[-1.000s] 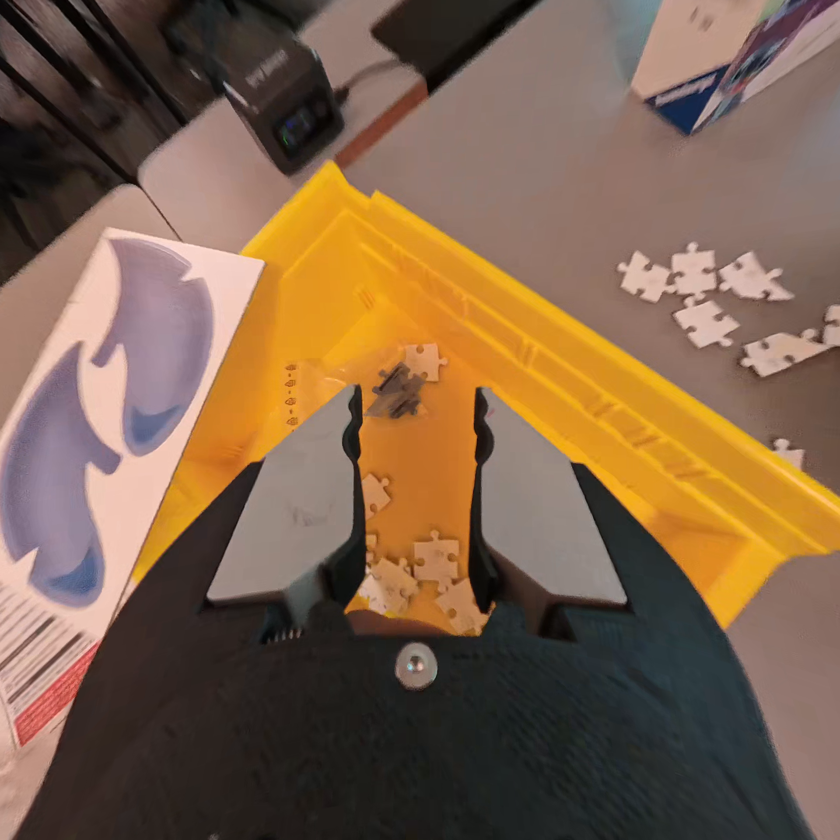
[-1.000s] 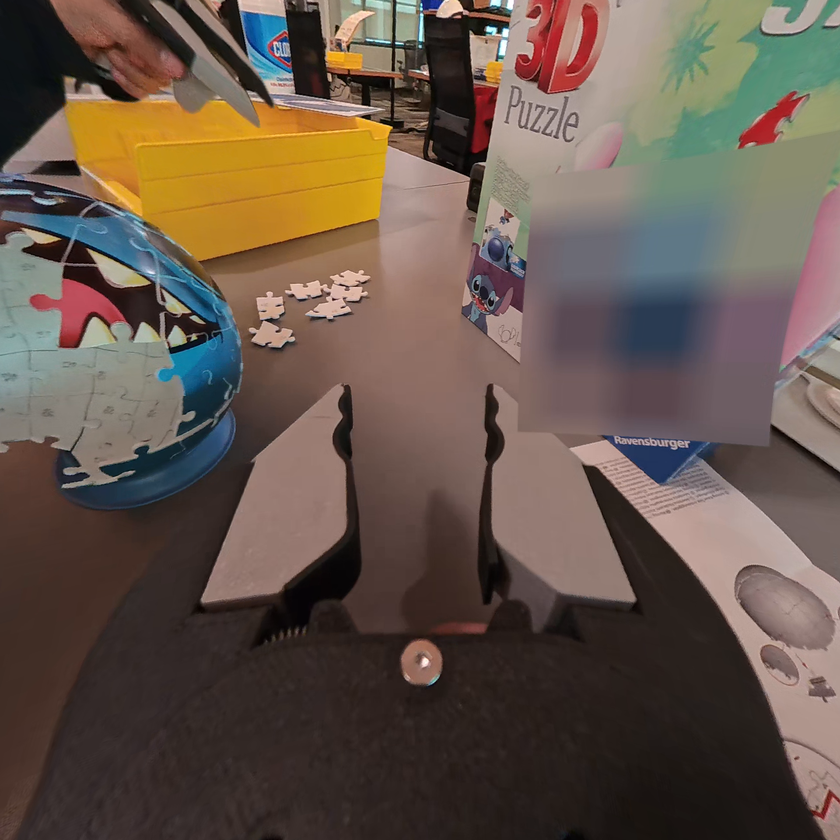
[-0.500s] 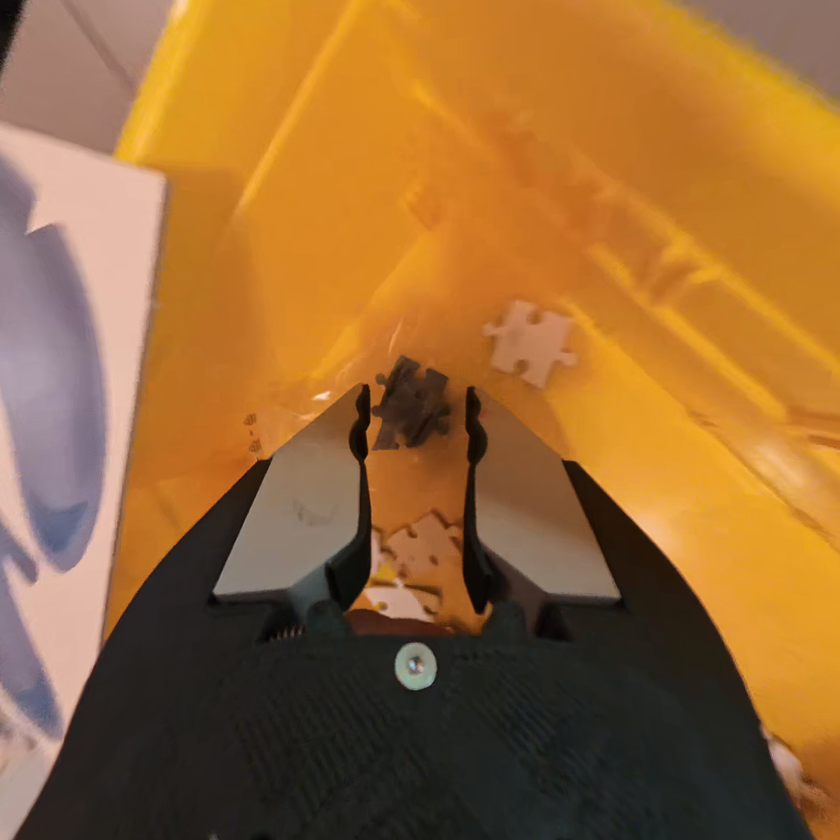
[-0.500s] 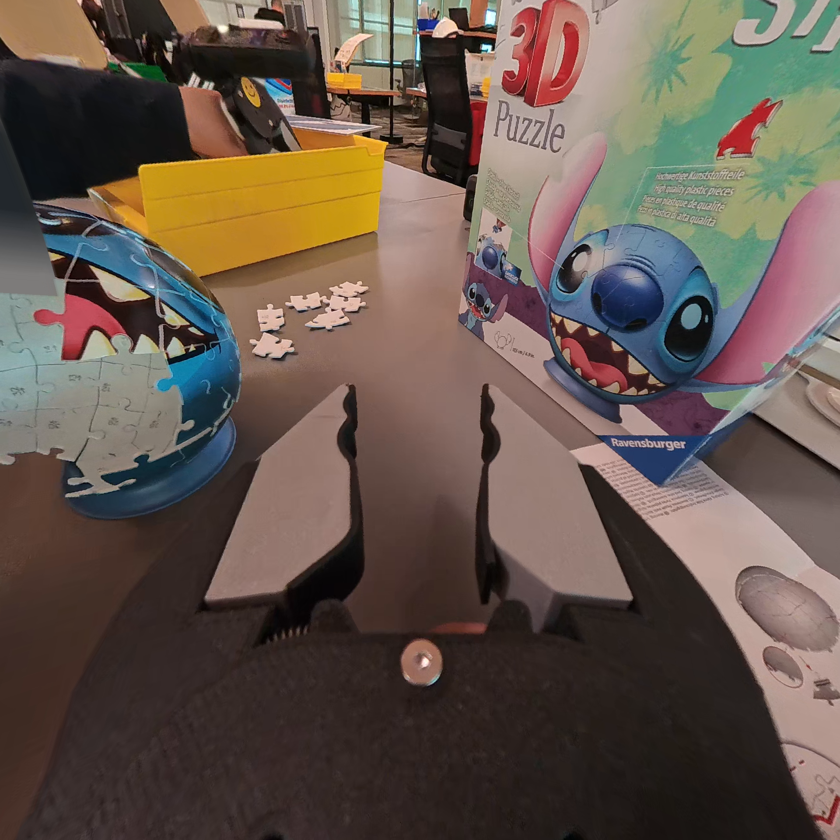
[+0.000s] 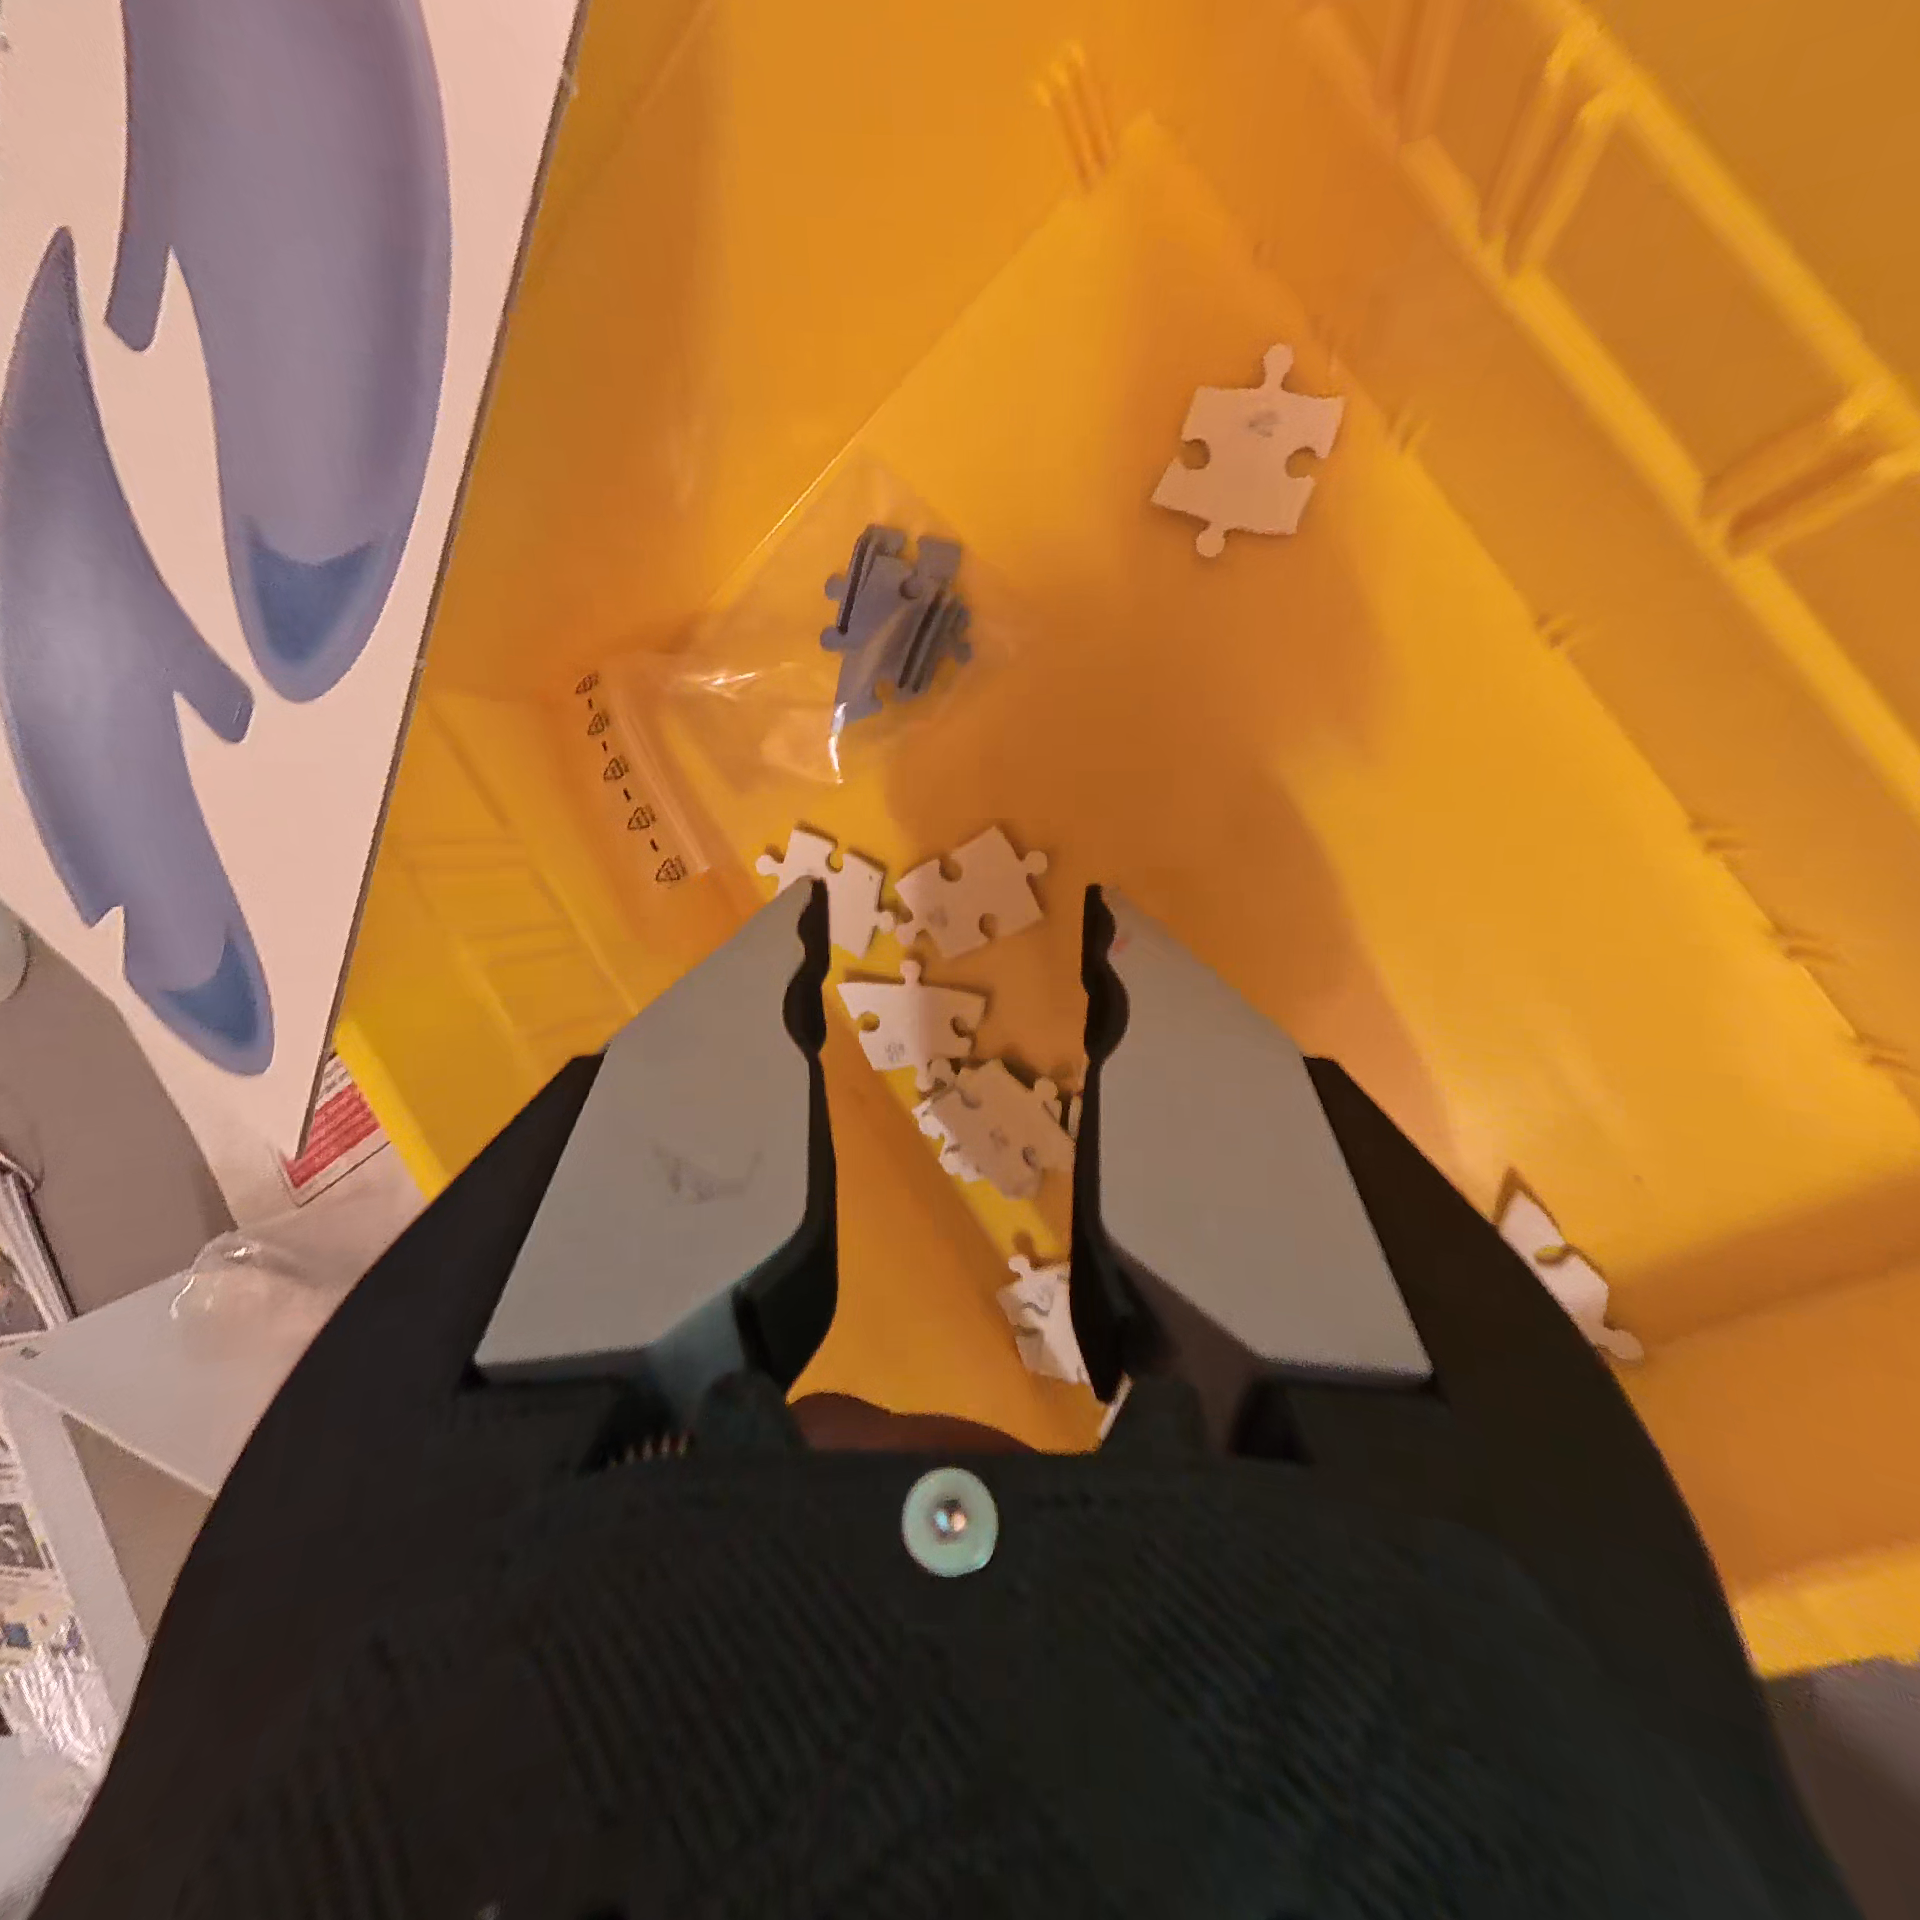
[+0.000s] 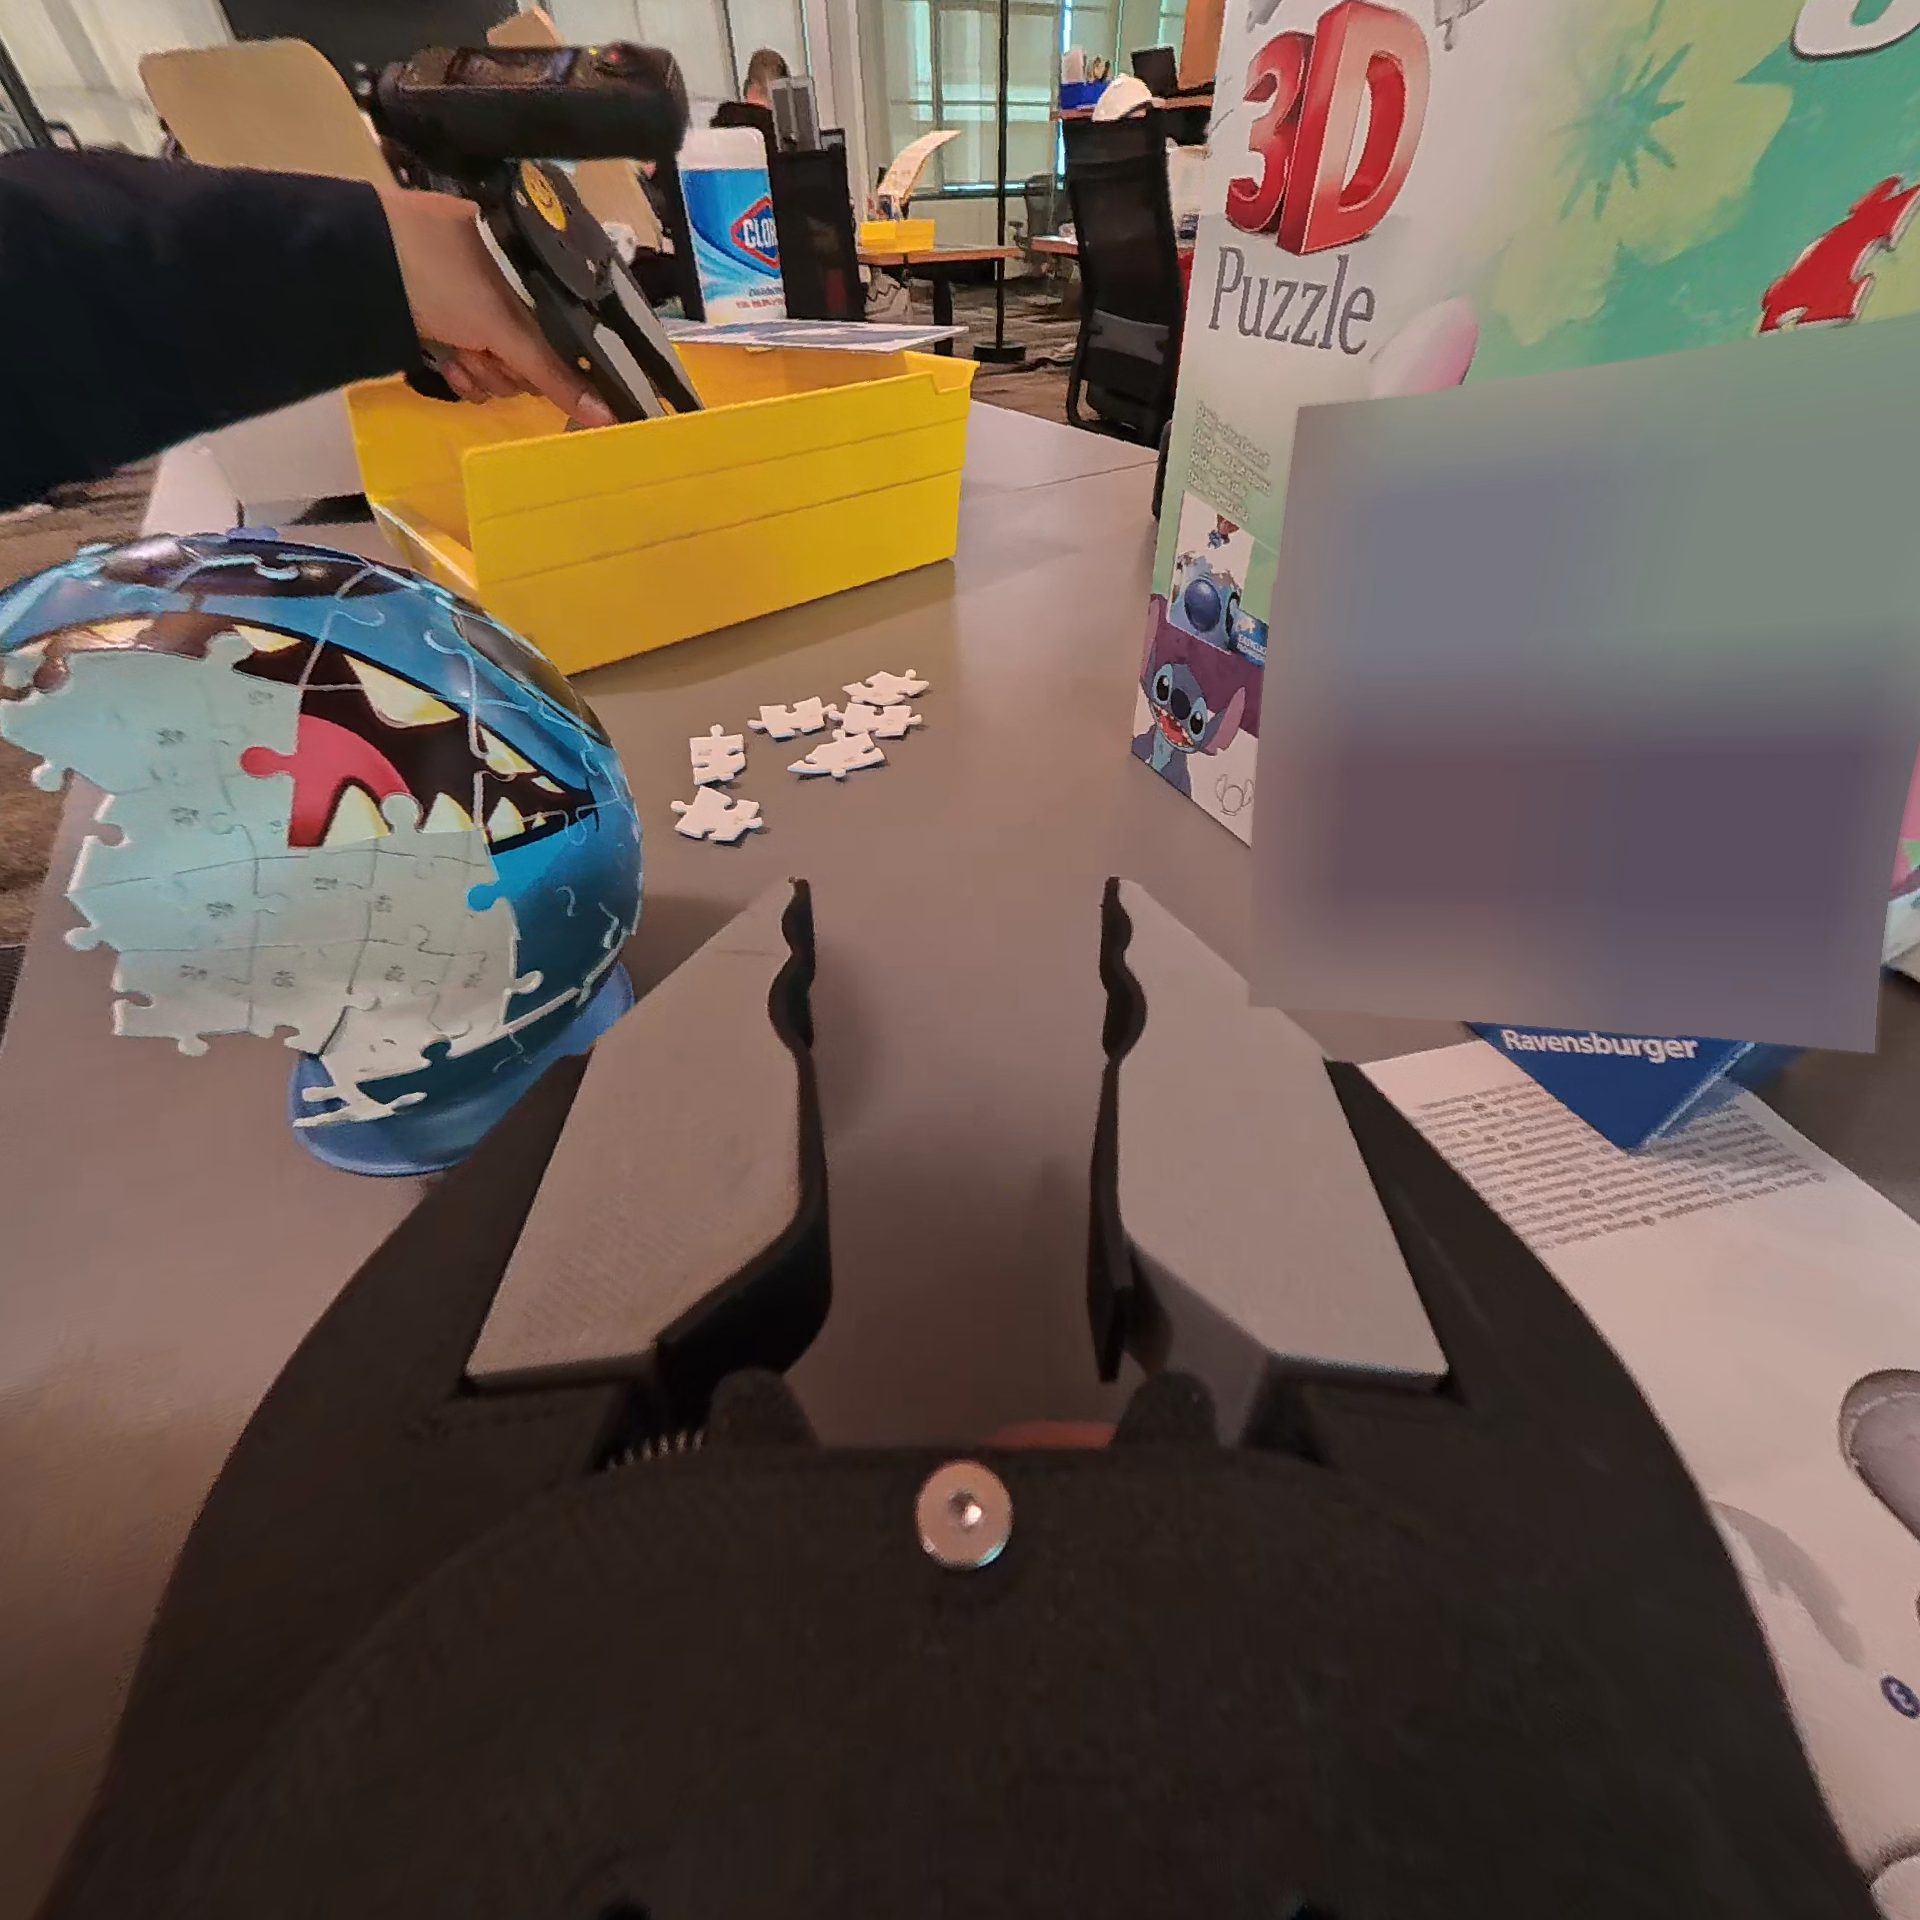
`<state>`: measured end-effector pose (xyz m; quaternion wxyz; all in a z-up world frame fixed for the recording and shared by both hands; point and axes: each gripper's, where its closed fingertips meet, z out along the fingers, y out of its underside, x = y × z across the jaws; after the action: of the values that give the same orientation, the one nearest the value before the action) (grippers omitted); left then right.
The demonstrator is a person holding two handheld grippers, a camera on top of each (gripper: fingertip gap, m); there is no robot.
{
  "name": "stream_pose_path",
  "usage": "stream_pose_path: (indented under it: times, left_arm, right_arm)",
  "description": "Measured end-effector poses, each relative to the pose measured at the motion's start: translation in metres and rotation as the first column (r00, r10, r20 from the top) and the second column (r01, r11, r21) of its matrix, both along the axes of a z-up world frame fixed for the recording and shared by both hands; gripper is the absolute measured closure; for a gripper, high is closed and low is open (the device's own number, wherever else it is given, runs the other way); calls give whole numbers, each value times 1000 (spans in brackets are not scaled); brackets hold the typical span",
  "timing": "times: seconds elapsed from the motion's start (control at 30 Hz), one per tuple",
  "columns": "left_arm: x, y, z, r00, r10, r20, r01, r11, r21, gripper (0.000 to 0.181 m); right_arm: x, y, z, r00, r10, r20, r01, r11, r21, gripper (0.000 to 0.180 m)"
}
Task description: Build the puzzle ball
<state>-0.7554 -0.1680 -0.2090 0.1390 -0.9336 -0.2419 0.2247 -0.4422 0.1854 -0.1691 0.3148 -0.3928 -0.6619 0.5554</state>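
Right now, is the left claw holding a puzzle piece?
No. The left claw is open and empty above loose pieces in the yellow bin.

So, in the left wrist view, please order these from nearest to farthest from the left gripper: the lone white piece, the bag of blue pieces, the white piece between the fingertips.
From the left gripper, inside the yellow bin:
1. White piece between the fingertips, just ahead.
2. Bag of blue pieces, farther in, slightly left.
3. Lone white piece, farthest, to the right.
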Motion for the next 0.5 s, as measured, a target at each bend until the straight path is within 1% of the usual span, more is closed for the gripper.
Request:
stream_pose_path:
  times: [0.13, 0.23, 0.33, 0.43, 0.5]
  left_arm:
    - [2, -8, 12, 1000, 14, -10, -14, 1000, -18, 134]
    - [-1, -22, 29, 1000, 10, -22, -11, 998, -54, 132]
    - [2, -35, 41, 999, -3, 35, 6, 996, -87, 132]
    - [2, -44, 38, 994, -38, 99, 51, 989, -136, 134]
    - [0, -46, 28, 989, -49, 143, 72, 984, -165, 134]
  right_arm:
    - [-2, 2, -2, 1000, -15, 21, 15, 1000, -1, 128]
    - [-4, -1, -7, 999, -7, 47, 6, 1000, 23, 126]
    - [-4, -4, -10, 999, -1, 49, -1, 998, 55, 126]
    - [-4, -5, -10, 999, -2, 45, -1, 998, 68, 127]
    - [-4, -5, -10, 999, -2, 46, -1, 998, 66, 128]
